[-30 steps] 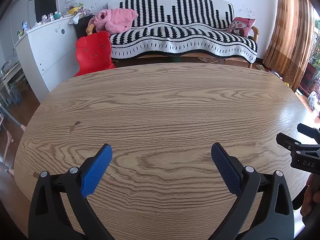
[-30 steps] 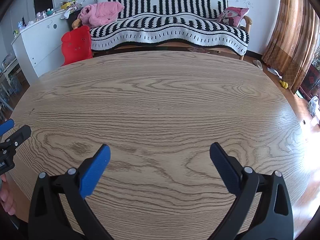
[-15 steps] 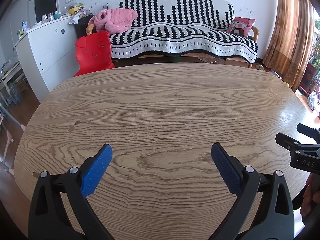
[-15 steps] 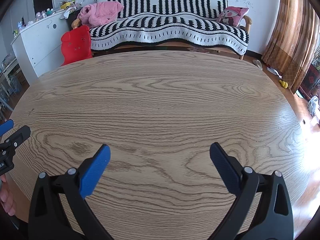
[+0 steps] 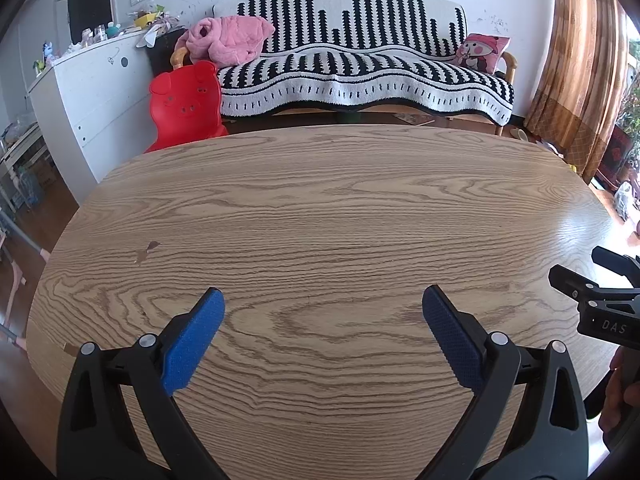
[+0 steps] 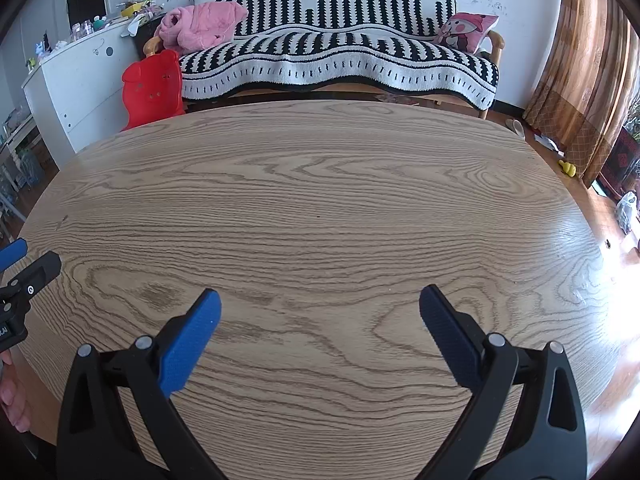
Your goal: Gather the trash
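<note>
Left wrist view — left gripper (image 5: pixel 323 308) and right gripper (image 6: pixel 320 306) hovering spread wide, empty, over wooden table (image 5: pixel 320 208); trash showing nowhere ahead — risking aimless searching.

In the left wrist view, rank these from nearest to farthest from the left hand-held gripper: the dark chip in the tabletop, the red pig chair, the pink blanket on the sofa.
From the left hand-held gripper:
1. Dark chip in the wooden table, ahead and left.
2. Red pig chair, beyond the table's far left edge.
3. Pink blanket, on the sofa's left end, behind the chair.
</note>
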`<state>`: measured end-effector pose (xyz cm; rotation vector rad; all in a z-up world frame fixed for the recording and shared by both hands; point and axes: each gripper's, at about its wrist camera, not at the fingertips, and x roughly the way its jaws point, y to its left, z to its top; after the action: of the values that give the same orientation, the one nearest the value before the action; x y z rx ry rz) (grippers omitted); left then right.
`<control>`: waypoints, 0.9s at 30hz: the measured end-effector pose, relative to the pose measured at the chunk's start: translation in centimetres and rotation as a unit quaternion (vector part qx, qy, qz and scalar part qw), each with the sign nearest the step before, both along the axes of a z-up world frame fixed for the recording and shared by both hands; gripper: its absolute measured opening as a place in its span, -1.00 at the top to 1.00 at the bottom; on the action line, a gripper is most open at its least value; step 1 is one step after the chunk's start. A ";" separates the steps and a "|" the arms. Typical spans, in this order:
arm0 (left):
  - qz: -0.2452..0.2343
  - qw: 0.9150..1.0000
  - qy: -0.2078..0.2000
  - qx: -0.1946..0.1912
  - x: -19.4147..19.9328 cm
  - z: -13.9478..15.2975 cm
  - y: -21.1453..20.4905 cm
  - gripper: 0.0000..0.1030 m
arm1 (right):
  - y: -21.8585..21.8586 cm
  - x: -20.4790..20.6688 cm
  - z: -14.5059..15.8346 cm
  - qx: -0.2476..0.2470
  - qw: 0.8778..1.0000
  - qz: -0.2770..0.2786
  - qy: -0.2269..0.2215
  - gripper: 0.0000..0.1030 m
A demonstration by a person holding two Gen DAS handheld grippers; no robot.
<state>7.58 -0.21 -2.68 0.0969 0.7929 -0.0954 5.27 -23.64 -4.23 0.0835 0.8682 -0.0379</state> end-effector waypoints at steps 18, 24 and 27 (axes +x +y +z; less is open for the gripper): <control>0.001 1.000 0.009 -0.006 0.1 -0.2 0.0 -0.87 | 0.1 0.0 0.0 0.000 1.000 0.000 0.001 -0.86; 0.000 1.000 0.017 -0.015 0.3 -0.2 0.3 -0.87 | 0.1 -0.1 0.0 -0.002 1.000 0.002 0.001 -0.86; -0.004 1.000 0.020 -0.018 0.3 -0.3 0.3 -0.87 | 0.0 -0.3 -0.2 -0.003 1.000 0.003 0.002 -0.86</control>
<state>7.90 0.06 -3.01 0.0641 0.8302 -0.1200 5.00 -23.65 -4.43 0.0759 0.8716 -0.0351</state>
